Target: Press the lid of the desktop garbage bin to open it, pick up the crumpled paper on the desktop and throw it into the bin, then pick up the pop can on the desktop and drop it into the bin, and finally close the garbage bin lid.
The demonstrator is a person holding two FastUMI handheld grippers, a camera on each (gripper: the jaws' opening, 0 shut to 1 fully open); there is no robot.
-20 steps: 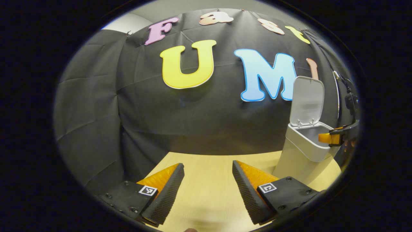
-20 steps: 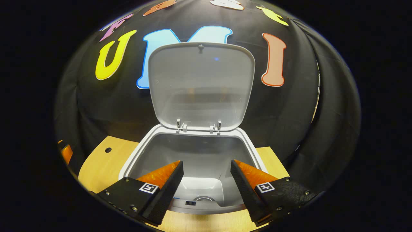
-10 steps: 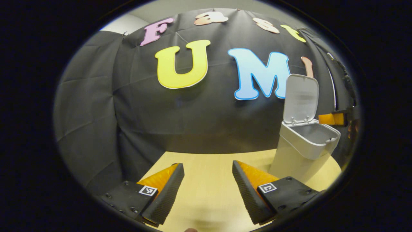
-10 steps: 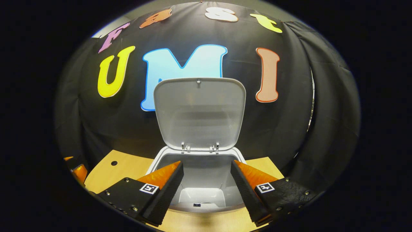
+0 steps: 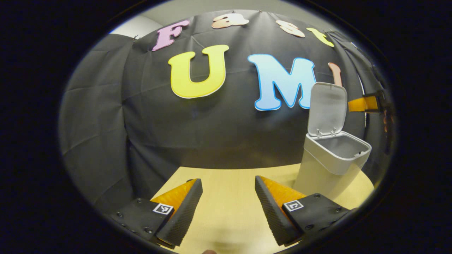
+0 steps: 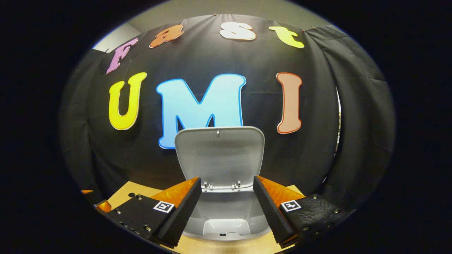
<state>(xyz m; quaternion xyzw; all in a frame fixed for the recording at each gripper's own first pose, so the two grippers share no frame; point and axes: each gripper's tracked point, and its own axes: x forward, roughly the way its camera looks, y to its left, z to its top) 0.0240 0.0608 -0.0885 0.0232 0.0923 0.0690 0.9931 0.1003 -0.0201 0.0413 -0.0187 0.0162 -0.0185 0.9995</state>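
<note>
The right gripper (image 6: 226, 208), jaws apart, has risen above the bin (image 6: 226, 218).

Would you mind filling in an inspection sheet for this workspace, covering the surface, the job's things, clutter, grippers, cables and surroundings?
Surface: pale wooden desktop, with a small round hole near its left edge in the right gripper view.
Job's things: white garbage bin stands upright at the desktop's right in the left gripper view; its lid is raised upright on its hinges. Contents cannot be made out.
Clutter: nothing seen.
Grippers: left gripper open, empty, above bare desktop; right gripper open, empty, in front of the bin's opening, facing the lid.
Cables: nothing seen.
Surroundings: black cloth wall behind the desktop.
</note>
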